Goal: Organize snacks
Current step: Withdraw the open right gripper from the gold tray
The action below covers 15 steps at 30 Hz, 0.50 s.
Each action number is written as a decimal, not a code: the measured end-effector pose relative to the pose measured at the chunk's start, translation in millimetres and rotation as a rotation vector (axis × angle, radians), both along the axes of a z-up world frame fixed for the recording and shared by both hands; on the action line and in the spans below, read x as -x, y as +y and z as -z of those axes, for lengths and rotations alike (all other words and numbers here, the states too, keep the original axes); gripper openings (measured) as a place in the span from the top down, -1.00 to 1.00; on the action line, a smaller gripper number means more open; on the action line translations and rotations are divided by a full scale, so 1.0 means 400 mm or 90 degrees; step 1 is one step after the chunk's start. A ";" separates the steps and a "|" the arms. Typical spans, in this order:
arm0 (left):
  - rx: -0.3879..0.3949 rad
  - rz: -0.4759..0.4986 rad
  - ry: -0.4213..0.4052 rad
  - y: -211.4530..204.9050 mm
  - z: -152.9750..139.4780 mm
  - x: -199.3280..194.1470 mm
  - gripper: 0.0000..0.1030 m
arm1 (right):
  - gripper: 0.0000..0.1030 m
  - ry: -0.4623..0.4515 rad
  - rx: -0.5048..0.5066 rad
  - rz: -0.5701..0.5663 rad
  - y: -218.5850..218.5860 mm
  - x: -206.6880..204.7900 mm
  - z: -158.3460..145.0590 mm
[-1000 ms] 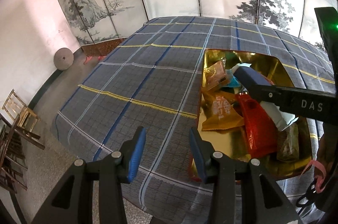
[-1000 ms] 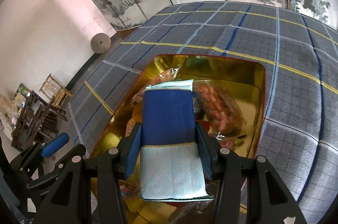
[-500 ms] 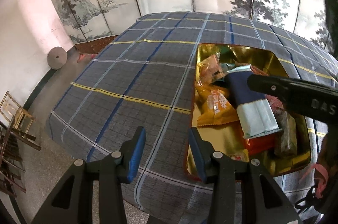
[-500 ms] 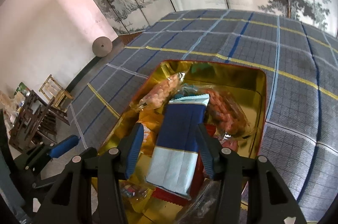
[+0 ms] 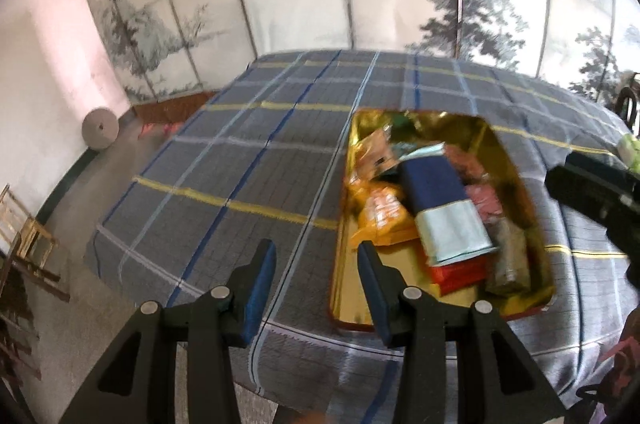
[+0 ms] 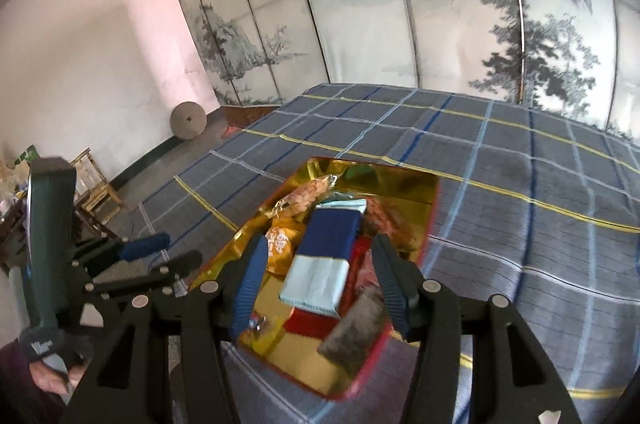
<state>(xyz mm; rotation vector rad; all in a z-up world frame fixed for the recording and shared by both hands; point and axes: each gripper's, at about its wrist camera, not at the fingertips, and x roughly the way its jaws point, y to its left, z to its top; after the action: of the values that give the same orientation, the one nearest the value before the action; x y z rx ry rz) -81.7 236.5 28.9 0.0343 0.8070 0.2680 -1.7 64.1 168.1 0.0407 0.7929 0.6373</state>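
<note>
A gold tray (image 5: 448,124) (image 6: 392,180) on the plaid table holds several snack packets. On top of the pile lies a dark blue and pale blue packet (image 5: 444,208) (image 6: 324,248). My right gripper (image 6: 320,242) hovers above it with its jaws opening, and the pads are clear of the packet. An orange packet (image 6: 280,244), a red one (image 6: 316,320) and a brown bar (image 6: 356,328) lie around it. My left gripper (image 5: 316,264) is open and empty over the cloth, just left of the tray's near corner.
The plaid cloth (image 5: 240,176) covers a wide table whose near edge lies just under both grippers. A painted folding screen (image 6: 400,24) stands behind. Wooden chairs (image 6: 96,188) and a round stone disc (image 6: 188,120) are by the left wall. A hand (image 6: 44,376) holds the left gripper's handle.
The right gripper let go of the blue packet, which now rests on the pile in the tray, and it rose and drew back. The left gripper also pulled back a little.
</note>
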 end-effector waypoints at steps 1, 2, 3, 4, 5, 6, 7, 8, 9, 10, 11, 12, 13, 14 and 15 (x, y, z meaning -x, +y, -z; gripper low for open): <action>-0.001 0.005 -0.006 -0.008 -0.012 0.007 0.16 | -0.02 -0.002 0.000 0.002 -0.010 0.010 -0.005; 0.004 0.009 -0.010 -0.012 -0.021 0.013 0.16 | -0.02 -0.003 0.000 0.003 -0.021 0.020 -0.009; 0.015 0.015 -0.018 -0.017 -0.035 0.022 0.16 | -0.02 -0.005 0.000 0.006 -0.029 0.028 -0.011; 0.022 0.017 -0.027 -0.020 -0.047 0.030 0.14 | -0.02 -0.009 -0.001 0.010 -0.040 0.037 -0.016; 0.027 0.018 -0.037 -0.025 -0.060 0.037 0.04 | -0.03 -0.011 -0.004 0.013 -0.052 0.046 -0.023; 0.029 0.017 -0.043 -0.032 -0.072 0.043 -0.08 | -0.04 -0.013 -0.004 0.015 -0.057 0.051 -0.026; 0.030 0.019 -0.048 -0.039 -0.083 0.050 -0.10 | -0.04 -0.016 -0.004 0.018 -0.064 0.056 -0.031; 0.025 0.020 -0.054 -0.046 -0.094 0.058 -0.10 | -0.04 -0.019 -0.006 0.023 -0.075 0.063 -0.037; 0.017 0.019 -0.061 -0.053 -0.104 0.066 -0.10 | -0.05 -0.020 -0.008 0.024 -0.081 0.069 -0.041; 0.012 0.020 -0.065 -0.059 -0.114 0.075 -0.10 | -0.05 -0.021 -0.009 0.027 -0.088 0.075 -0.045; 0.009 0.023 -0.065 -0.064 -0.121 0.081 -0.11 | -0.05 -0.025 -0.011 0.031 -0.096 0.083 -0.050; 0.008 0.024 -0.066 -0.069 -0.128 0.088 -0.11 | -0.05 -0.028 -0.013 0.034 -0.104 0.089 -0.055; 0.005 0.024 -0.069 -0.075 -0.135 0.095 -0.11 | -0.05 -0.030 -0.016 0.035 -0.112 0.095 -0.059; 0.003 0.024 -0.073 -0.079 -0.139 0.101 -0.11 | -0.06 -0.032 -0.020 0.037 -0.118 0.101 -0.064; 0.002 0.025 -0.075 -0.083 -0.145 0.108 -0.11 | -0.07 -0.036 -0.021 0.039 -0.124 0.108 -0.069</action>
<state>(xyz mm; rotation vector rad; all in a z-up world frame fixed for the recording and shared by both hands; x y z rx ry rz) -125.1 203.4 86.7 0.0309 0.6892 0.2291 -44.8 14.5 195.6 0.0768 0.7240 0.5916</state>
